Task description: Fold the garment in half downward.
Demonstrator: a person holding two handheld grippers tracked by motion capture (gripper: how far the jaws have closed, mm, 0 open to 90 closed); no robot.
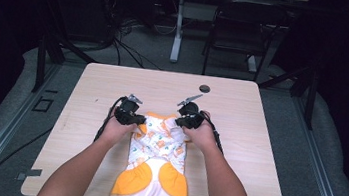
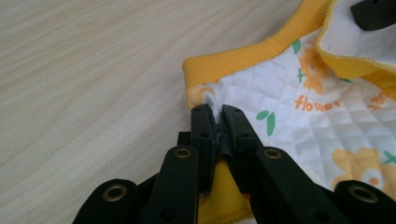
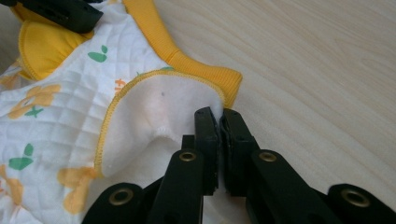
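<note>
You are pinching the garment's (image 1: 154, 161) upper corners: left gripper (image 2: 215, 122) and right gripper (image 3: 219, 121) clamping fabric, centre-frame; bare counter (image 1: 242, 106) lying open around.

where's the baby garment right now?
In the high view the baby garment lies flat on the table, centre-near, between the person's forearms; the left gripper and right gripper each pinch a far corner.
</note>
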